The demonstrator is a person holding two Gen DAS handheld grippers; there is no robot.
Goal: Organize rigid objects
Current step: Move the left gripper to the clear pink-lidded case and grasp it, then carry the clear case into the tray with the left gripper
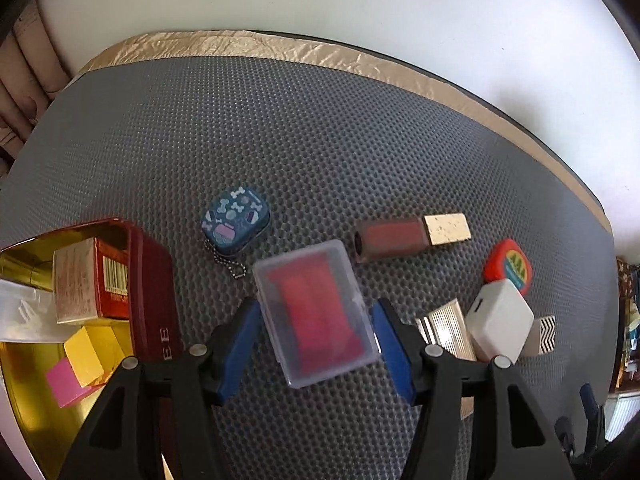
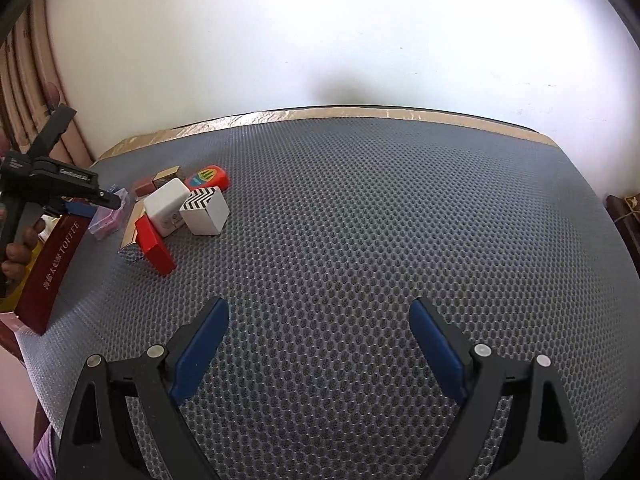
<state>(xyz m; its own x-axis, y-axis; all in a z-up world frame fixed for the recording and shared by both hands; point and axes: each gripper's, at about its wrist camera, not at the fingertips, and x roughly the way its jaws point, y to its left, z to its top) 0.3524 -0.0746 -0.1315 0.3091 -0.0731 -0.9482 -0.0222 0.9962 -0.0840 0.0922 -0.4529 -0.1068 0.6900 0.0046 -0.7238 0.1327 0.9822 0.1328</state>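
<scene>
My left gripper (image 1: 316,320) is shut on a clear plastic case with red contents (image 1: 316,312), held just above the grey mat; it also shows in the right wrist view (image 2: 110,214). A red tin with a gold inside (image 1: 150,292) stands at the left, holding a red-and-tan box (image 1: 88,280), a yellow block (image 1: 84,354) and a pink block (image 1: 66,384). On the mat lie a blue bone-print tin (image 1: 236,220), a brown-and-gold bar (image 1: 412,234), a red-orange tape measure (image 1: 508,266) and a white box (image 1: 500,320). My right gripper (image 2: 320,344) is open and empty over bare mat.
A ribbed silver case (image 1: 444,330) and a zigzag-patterned cube (image 2: 204,210) lie by the white box. A red flat box (image 2: 154,246) leans there too. The mat (image 2: 360,220) ends at a tan-taped edge before a white wall.
</scene>
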